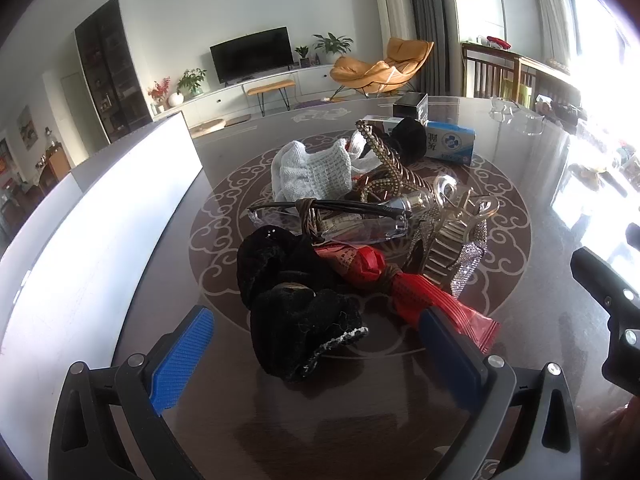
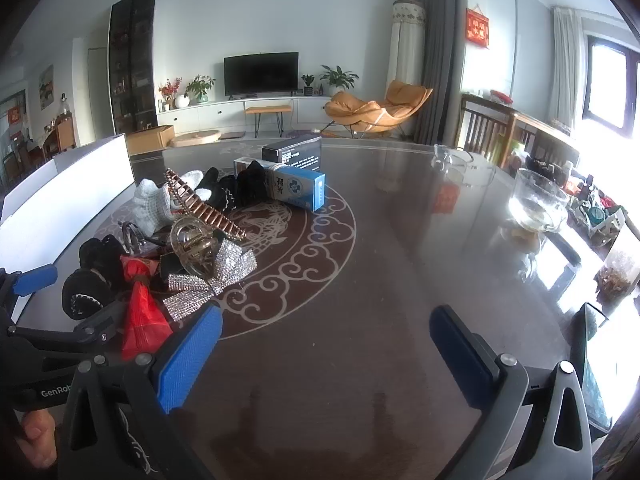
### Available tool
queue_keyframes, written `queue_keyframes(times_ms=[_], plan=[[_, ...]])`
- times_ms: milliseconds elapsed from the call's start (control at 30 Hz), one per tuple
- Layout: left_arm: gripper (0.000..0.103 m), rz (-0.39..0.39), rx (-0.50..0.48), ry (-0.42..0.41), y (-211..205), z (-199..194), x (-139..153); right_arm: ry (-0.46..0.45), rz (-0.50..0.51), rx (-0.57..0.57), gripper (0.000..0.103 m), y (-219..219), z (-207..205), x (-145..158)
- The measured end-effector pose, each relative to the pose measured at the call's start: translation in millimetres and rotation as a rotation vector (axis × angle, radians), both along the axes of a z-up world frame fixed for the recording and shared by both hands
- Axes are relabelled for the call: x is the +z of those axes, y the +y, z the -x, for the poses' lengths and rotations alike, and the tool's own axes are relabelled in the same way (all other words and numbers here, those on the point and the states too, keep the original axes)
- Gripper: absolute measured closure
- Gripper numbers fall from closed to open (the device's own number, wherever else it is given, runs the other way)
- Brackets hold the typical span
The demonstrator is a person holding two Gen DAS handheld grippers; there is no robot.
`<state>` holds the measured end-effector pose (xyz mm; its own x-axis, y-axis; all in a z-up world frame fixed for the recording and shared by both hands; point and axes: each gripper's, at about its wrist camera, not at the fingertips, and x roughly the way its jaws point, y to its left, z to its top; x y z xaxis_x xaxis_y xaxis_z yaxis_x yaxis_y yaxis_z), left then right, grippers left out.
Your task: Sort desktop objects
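A heap of small objects lies on the dark patterned table (image 1: 360, 400). A black velvet scrunchie (image 1: 296, 300) lies nearest, between the blue pads of my open left gripper (image 1: 316, 348), which holds nothing. Behind it are a red plastic bag (image 1: 420, 292), clear glasses (image 1: 340, 220), gold hair claws (image 1: 452, 236), a rhinestone bow (image 2: 212, 280), a white knitted cloth (image 1: 316, 168) and a blue medicine box (image 1: 450, 142). My right gripper (image 2: 326, 344) is open and empty over bare table, right of the heap (image 2: 180, 240).
A long white box (image 1: 100, 216) runs along the table's left side. A black box (image 2: 294, 152) stands behind the heap. A glass bowl (image 2: 538, 200) and clear glassware (image 2: 452, 160) stand at the far right. The left gripper's body shows in the right wrist view (image 2: 48, 320).
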<state>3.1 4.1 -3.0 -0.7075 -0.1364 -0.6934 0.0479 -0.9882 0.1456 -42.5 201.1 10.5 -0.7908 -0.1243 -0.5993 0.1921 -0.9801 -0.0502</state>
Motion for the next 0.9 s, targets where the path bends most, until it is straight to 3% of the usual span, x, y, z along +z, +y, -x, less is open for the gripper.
queue_keyframes(times_ms=[433, 900], plan=[[0.000, -0.008, 0.021, -0.007, -4, 2, -2, -0.064, 0.036, -0.016, 0.000, 6, 11, -6], [0.000, -0.038, 0.030, -0.033, -9, 5, -6, -0.063, 0.024, 0.019, 0.000, 1, 10, -7]])
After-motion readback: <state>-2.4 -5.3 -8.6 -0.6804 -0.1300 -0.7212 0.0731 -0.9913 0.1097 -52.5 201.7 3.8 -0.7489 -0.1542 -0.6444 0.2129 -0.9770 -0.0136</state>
